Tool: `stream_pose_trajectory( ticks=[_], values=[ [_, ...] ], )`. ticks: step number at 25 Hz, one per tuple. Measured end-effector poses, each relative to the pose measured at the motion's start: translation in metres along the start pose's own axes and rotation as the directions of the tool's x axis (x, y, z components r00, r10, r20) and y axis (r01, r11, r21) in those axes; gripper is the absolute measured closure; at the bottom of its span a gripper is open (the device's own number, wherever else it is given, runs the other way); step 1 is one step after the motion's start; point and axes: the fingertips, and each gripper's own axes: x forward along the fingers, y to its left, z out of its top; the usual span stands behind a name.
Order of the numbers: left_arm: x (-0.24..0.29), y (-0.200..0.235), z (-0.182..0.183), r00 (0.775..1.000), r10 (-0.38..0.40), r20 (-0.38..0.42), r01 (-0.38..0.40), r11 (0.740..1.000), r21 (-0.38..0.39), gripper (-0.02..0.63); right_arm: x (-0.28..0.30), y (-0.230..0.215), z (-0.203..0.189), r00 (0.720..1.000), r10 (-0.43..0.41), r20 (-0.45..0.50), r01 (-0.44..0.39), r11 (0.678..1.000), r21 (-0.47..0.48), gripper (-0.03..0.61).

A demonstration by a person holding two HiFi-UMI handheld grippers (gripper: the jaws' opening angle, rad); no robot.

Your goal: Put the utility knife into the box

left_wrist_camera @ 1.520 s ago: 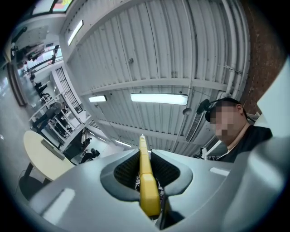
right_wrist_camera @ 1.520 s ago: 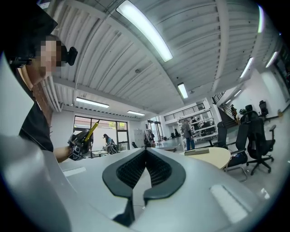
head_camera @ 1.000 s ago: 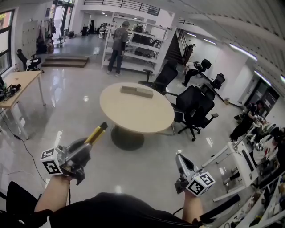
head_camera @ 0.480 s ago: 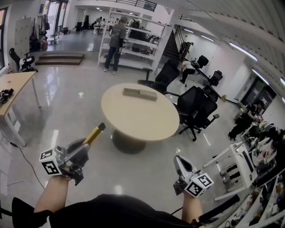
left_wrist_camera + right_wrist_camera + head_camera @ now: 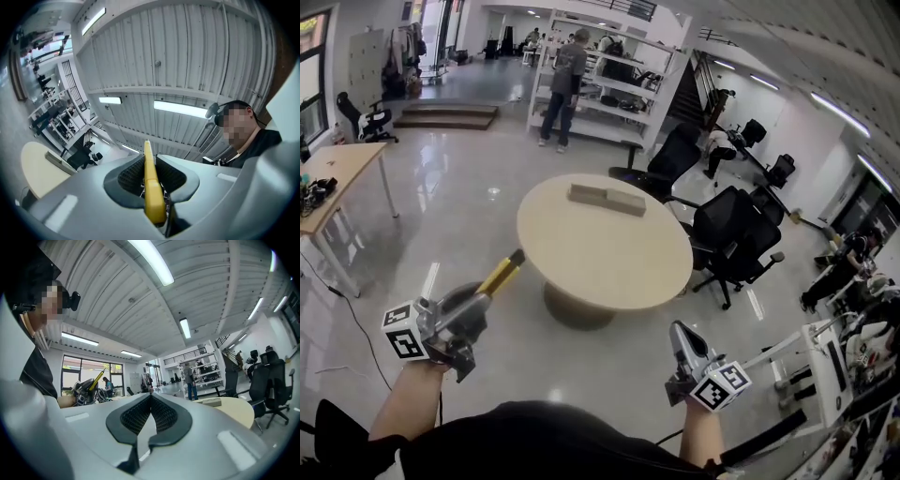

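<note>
A yellow utility knife point(image 5: 501, 276) sticks up and forward out of my left gripper point(image 5: 474, 304), low on the left in the head view. In the left gripper view the knife point(image 5: 151, 187) stands between the ribbed pads point(image 5: 130, 175), and that gripper point(image 5: 151, 174) is shut on it. A flat tan box point(image 5: 607, 199) lies on the far side of a round beige table point(image 5: 609, 258) ahead. My right gripper point(image 5: 680, 339) hangs low on the right, well short of the table. In its own view that gripper point(image 5: 150, 409) is shut with nothing held.
Black office chairs point(image 5: 733, 239) crowd the table's right and far side. A wooden desk point(image 5: 337, 173) stands at the left. A person point(image 5: 567, 80) faces white shelving at the back. More desks and seated people line the right edge. Glossy floor lies between me and the table.
The table and box have drifted slightly right and look a little nearer in the head view. Both grippers keep about the same pose, the knife still in the left one.
</note>
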Motion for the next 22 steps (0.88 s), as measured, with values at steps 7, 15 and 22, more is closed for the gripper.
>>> stream_pose_trajectory(
  ticks=[7, 15, 22],
  values=[
    [0.093, 0.0, -0.028, 0.997, 0.053, 0.058, -0.056, 0.997, 0.047, 0.541, 0.005, -0.107, 0.047, 0.995, 0.095, 0.033, -0.095, 0.995, 0.005, 0.563],
    [0.185, 0.022, -0.075, 0.997, 0.077, 0.022, -0.078, 0.996, 0.047, 0.541, 0.002, -0.215, 0.049, 0.994, 0.111, 0.021, -0.111, 0.993, 0.041, 0.563],
    [0.215, 0.069, -0.082, 0.997, 0.074, 0.021, -0.075, 0.997, 0.021, 0.541, 0.031, -0.257, 0.045, 0.995, 0.099, -0.003, -0.099, 0.994, 0.047, 0.563]
  ],
)
